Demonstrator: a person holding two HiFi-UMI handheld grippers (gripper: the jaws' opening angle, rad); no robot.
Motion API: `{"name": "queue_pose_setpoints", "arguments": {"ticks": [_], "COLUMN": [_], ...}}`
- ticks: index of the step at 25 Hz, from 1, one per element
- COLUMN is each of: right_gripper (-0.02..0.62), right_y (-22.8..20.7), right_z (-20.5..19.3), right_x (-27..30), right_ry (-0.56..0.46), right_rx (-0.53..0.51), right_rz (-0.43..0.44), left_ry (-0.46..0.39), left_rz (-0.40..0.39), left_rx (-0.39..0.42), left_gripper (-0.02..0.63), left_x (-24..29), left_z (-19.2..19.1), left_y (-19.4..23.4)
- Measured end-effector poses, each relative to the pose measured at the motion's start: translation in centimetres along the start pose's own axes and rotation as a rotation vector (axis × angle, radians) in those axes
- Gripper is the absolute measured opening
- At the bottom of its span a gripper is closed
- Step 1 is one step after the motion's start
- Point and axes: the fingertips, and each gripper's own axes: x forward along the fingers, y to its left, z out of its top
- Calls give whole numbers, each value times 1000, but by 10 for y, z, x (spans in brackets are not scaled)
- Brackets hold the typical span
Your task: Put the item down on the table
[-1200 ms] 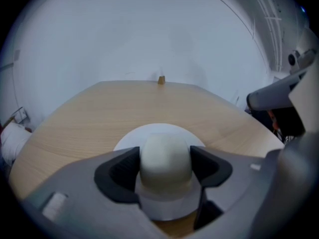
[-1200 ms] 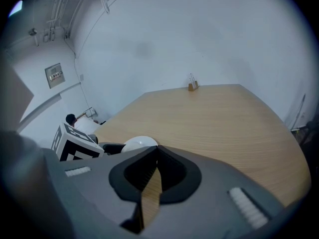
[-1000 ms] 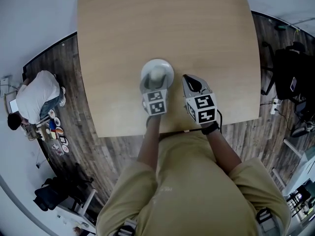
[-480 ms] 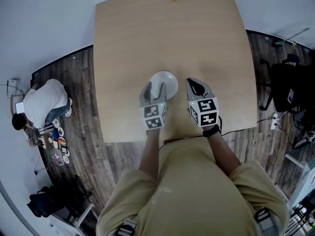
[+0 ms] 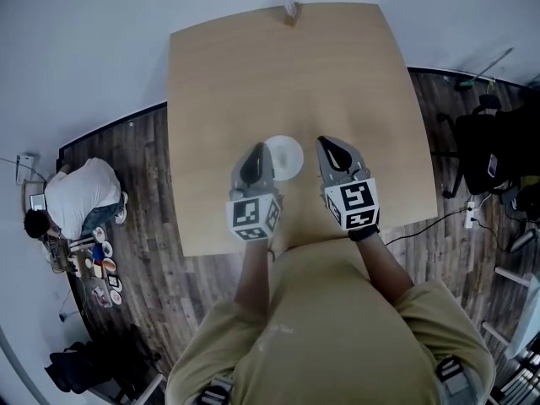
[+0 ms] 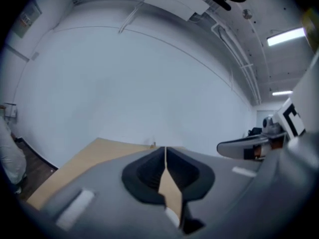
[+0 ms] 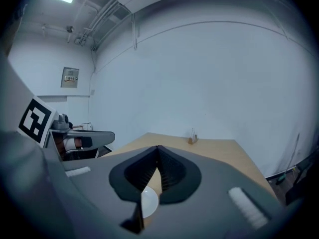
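Observation:
A small white bowl (image 5: 285,157) stands on the light wooden table (image 5: 270,74), near its front edge. My left gripper (image 5: 255,152) hangs just left of the bowl, and its body covers the bowl's left rim in the head view. The jaws are shut with nothing between them (image 6: 164,153). My right gripper (image 5: 333,146) is to the right of the bowl, apart from it, also shut and empty (image 7: 158,153). A sliver of the white bowl (image 7: 148,203) shows below the right gripper's jaws.
A small object (image 5: 291,8) stands at the table's far edge; the right gripper view shows this small object (image 7: 192,136) too. A person (image 5: 72,197) crouches on the wooden floor at the left among small items. Dark furniture (image 5: 494,150) stands at the right.
The left gripper held the bowl above the table a second ago. The bowl now rests on the table and the left gripper has drawn back from it, to the left and toward me.

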Motion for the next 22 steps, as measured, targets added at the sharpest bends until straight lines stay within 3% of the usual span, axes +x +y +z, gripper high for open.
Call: {"name": "queue_pose_setpoints", "arguments": {"ticks": [7,13,18,22], "right_gripper": [6,6,6,6], "right_y": [1,22,36,43], "right_z": [9,17,8,-3], "right_x": [-34,-53,-63,-72], "right_ry": [-71,-123,-106,-74], "right_rx": [-10,-22,-30,-47], "right_rz": [-87,-100,-94,-80], "left_ry": [-52,-62,-41,35], "left_rz": [-46,-69,-69,-98], "left_rx": [58,70,53,8], "left_gripper": [2,2,2,2], "left_x": [-26,-51,-62,-67], "left_z": [13,15,4,-24], "left_y": [-23,-29,-28,-33]}}
